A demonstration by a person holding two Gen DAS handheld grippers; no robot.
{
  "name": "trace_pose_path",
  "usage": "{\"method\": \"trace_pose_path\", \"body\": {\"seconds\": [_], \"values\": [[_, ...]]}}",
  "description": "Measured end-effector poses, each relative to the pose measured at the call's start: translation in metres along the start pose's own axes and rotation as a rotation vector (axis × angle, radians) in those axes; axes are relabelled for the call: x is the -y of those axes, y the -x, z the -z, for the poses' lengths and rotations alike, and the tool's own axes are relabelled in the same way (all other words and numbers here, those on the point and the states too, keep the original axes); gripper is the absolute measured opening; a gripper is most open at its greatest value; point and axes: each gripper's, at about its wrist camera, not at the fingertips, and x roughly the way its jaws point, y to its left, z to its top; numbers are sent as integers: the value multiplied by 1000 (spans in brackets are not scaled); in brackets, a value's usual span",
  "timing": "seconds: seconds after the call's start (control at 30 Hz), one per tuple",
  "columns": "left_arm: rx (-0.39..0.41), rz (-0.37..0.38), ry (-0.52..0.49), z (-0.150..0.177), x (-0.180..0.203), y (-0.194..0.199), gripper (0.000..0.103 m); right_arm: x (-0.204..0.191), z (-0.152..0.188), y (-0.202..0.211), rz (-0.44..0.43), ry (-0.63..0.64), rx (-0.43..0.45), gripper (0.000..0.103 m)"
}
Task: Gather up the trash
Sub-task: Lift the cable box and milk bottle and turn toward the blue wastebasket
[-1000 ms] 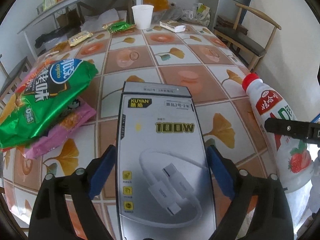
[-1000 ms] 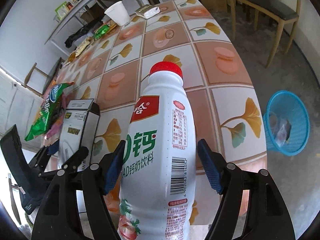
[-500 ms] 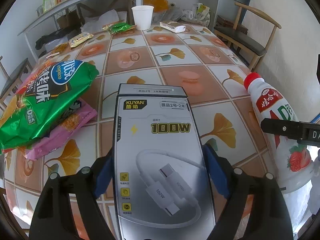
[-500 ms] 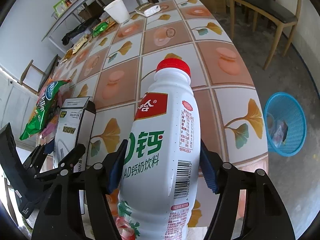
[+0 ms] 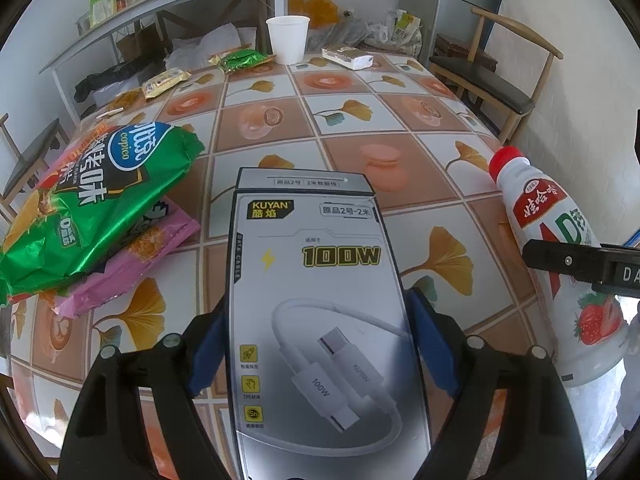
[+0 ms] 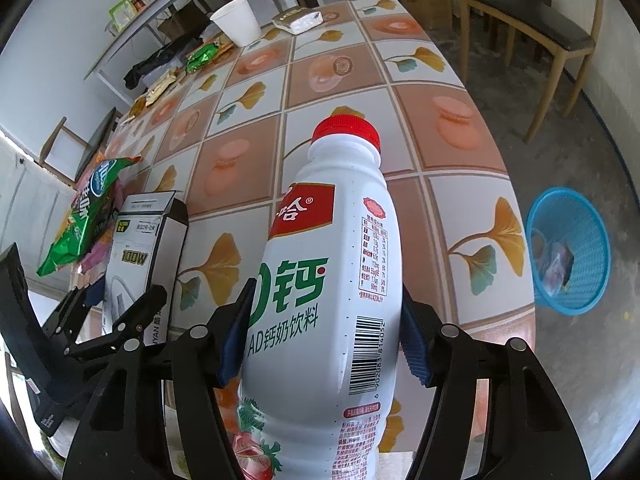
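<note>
My left gripper (image 5: 316,344) is shut on a grey cable box (image 5: 316,300) marked 100W, held above the tiled table (image 5: 360,128). My right gripper (image 6: 324,340) is shut on a white milk-drink bottle (image 6: 332,280) with a red cap, held over the table's right edge. The bottle also shows in the left wrist view (image 5: 560,264), and the box shows in the right wrist view (image 6: 140,248). A blue mesh bin (image 6: 568,252) with some trash stands on the floor right of the table.
A green snack bag (image 5: 96,200) lies on a pink bag (image 5: 132,264) at the table's left. A white paper cup (image 5: 287,40), small wrappers (image 5: 240,58) and a flat packet (image 5: 348,56) sit at the far end. A wooden chair (image 5: 492,80) stands at the right.
Both grippers have drawn back and up a little with their loads. The bottle has tilted slightly and the blue bin sits nearer in the right wrist view.
</note>
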Motion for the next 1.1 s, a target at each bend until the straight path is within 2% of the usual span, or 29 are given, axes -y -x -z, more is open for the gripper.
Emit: {"method": "trace_pose_path", "body": {"seconds": [0.4,1.1], "values": [[19,-9,7,1,-2,4,80,0,4,3,5,2,5,61],[69,8,-3,-3,1,25,80,5,10,20,-50,-33,44,60]]}}
